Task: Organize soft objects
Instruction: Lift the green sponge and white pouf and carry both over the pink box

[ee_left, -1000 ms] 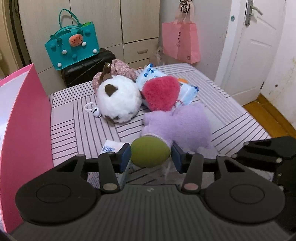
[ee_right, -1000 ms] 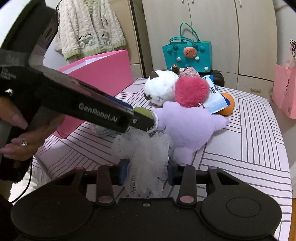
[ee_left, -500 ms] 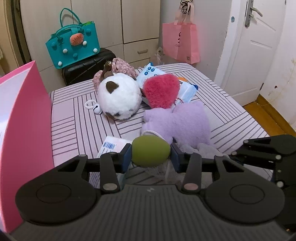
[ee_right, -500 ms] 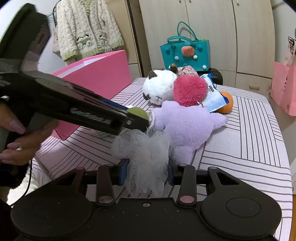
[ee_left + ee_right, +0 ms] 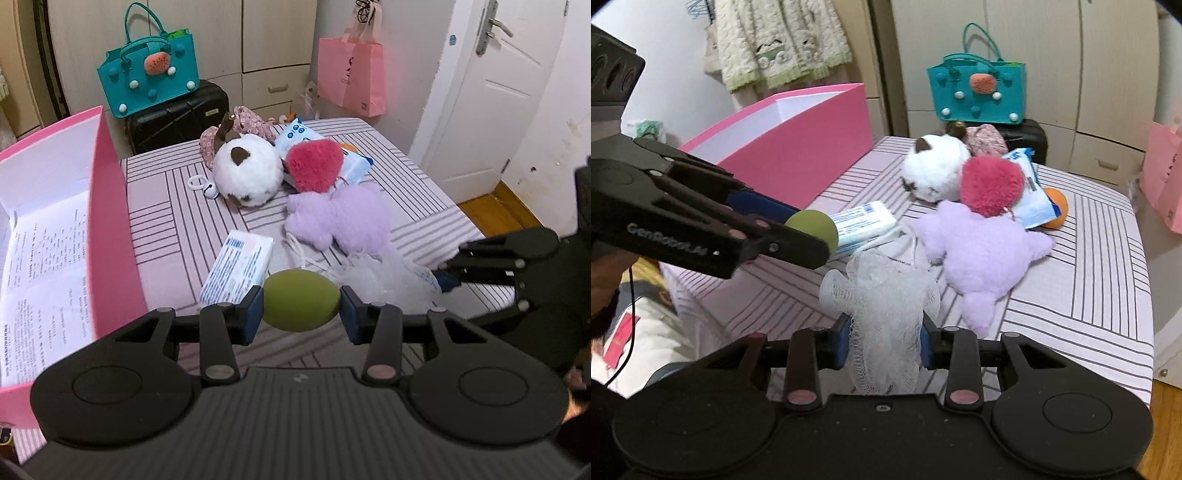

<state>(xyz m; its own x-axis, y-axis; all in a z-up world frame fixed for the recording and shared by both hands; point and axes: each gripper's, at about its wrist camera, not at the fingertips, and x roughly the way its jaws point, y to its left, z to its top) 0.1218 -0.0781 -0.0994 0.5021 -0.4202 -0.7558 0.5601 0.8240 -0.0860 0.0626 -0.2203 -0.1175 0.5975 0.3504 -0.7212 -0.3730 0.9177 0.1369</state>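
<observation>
On left gripper — "GenRobot.AI" lettering.

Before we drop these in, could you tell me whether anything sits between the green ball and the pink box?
Nothing visible does: the green ball, gripped by the left gripper, is beside the open pink box, with only bare striped cover between.

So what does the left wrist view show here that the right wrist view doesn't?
Only the left wrist view: the white door and the bell keyring.

Only the right wrist view: the cream cardigan hanging on the wall, the orange ball behind the plush pile.

Both: left gripper shut on the green ball, right gripper closing on the mesh sponge, the pink box, the purple plush.
</observation>
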